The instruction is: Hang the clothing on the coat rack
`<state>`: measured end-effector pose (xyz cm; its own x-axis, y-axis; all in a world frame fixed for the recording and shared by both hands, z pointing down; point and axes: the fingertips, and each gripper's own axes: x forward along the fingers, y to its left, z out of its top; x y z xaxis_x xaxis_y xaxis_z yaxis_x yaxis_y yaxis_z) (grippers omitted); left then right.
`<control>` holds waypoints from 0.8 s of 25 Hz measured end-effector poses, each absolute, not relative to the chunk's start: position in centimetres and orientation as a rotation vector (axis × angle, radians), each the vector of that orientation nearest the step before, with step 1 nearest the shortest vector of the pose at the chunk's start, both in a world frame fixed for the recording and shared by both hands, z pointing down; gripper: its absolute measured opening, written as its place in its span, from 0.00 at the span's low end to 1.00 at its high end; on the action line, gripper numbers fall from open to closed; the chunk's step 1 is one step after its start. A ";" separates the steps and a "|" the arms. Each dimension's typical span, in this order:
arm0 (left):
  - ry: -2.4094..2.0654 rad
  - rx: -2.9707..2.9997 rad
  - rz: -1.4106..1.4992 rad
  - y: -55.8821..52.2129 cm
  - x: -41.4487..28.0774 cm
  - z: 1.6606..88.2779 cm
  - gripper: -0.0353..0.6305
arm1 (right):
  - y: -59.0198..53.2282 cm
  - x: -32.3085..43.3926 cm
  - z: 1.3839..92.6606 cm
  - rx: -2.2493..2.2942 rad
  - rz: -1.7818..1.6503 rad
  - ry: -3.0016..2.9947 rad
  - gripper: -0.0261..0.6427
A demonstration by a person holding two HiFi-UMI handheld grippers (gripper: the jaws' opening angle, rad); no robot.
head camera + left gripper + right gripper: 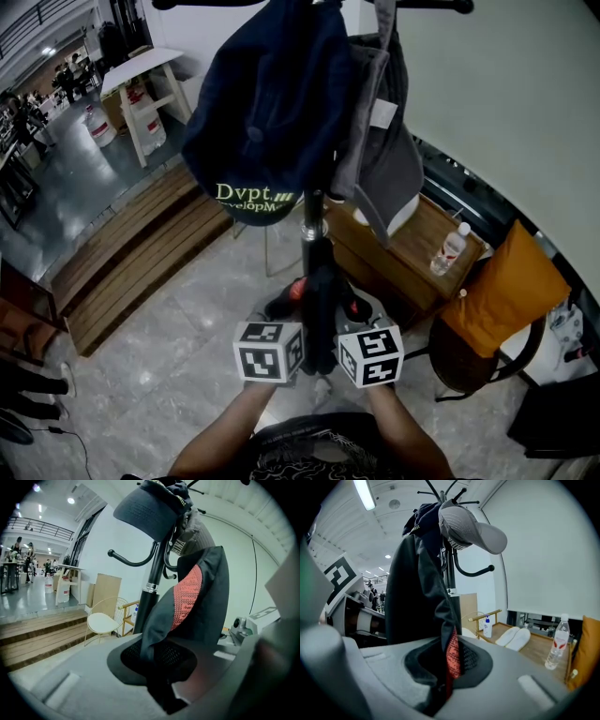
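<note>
**Both grippers pinch the dark garment in front of the rack pole**

Low in the head view, the left gripper [278,349] and right gripper [361,352] sit side by side with their marker cubes close together. Both forearms reach forward and both grippers tip slightly downward. Each pair of jaws is closed narrowly on the dark garment [201,597], and its red mesh lining shows in both grips. The cloth rises bunched between the grippers, just in front of the coat rack pole [312,220], perhaps touching it.

To the right, a chair [469,361] with an orange cushion [502,291] and a wooden bench [412,253] carrying a bottle [452,248] crowd in. The stone floor [178,347] lies open on the left, up to the wooden steps [141,262].

Overhead, a navy cap [267,103] and a grey cap [471,524] hang on the rack. A curved lower hook [126,559] juts out sideways.
</note>
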<state>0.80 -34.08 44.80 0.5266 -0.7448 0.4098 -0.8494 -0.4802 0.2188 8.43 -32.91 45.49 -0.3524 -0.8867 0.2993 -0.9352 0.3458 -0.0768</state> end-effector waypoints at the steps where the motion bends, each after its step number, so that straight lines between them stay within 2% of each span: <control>1: -1.307 2.381 0.368 -34.0 0.9 44.8 0.11 | -32.8 8.4 45.5 1.651 0.349 -2.401 0.07; 20: -1.227 2.441 0.382 -32.2 1.7 45.3 0.11 | -31.4 7.9 45.4 1.693 0.344 -2.367 0.09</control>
